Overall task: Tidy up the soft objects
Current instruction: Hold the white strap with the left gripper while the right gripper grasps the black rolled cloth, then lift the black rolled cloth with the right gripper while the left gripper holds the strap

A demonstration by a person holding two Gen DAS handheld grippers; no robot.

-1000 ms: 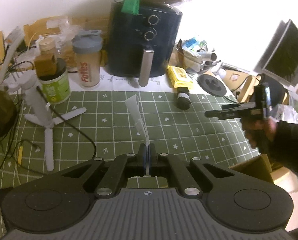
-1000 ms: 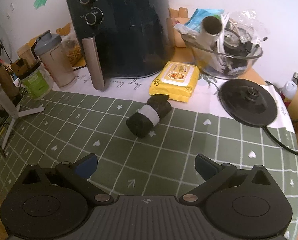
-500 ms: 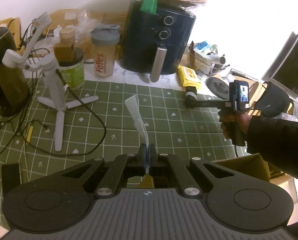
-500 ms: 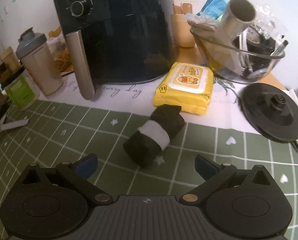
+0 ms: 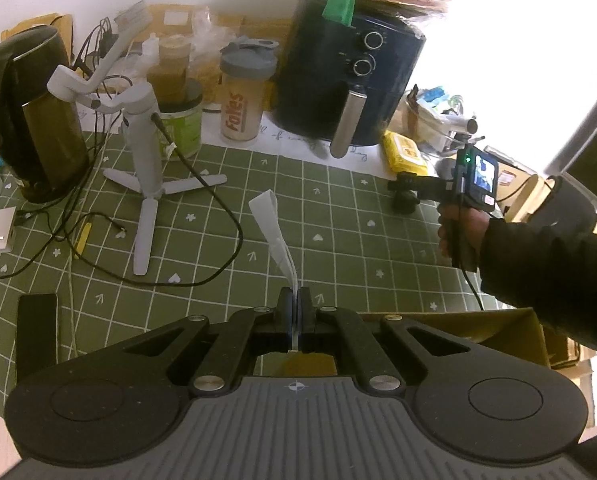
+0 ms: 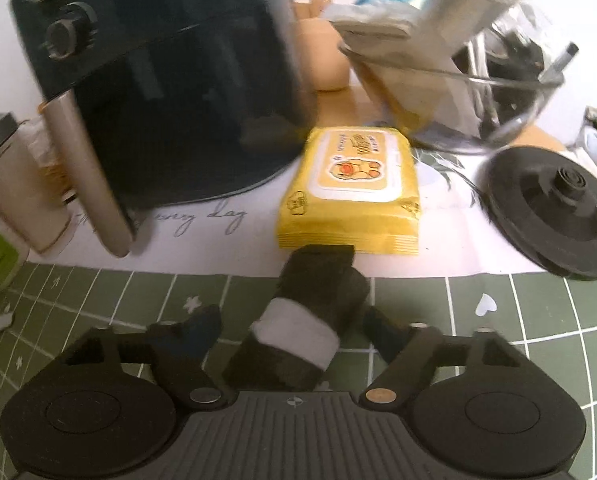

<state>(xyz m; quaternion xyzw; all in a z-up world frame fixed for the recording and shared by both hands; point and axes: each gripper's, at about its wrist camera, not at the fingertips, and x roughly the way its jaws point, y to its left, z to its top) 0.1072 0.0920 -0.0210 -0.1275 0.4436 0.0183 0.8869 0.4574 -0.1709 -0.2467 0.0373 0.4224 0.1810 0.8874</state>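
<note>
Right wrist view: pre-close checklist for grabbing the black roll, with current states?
1. Right gripper jaws open: ok.
2. Black roll with white band sits between the jaws: ok, one on each side of it.
3. Jaws not yet touching the roll: cannot tell, the picture is motion-blurred.
4. Yellow wipes pack outside the jaws: ok, it lies beyond the roll's far end, though touching or nearly so.
5. Air fryer handle away from the left-side jaw: ok, it stands well off to the side.
6. Left gripper secure on the white strip: ok, jaws shut on it, away from the right hand.
</note>
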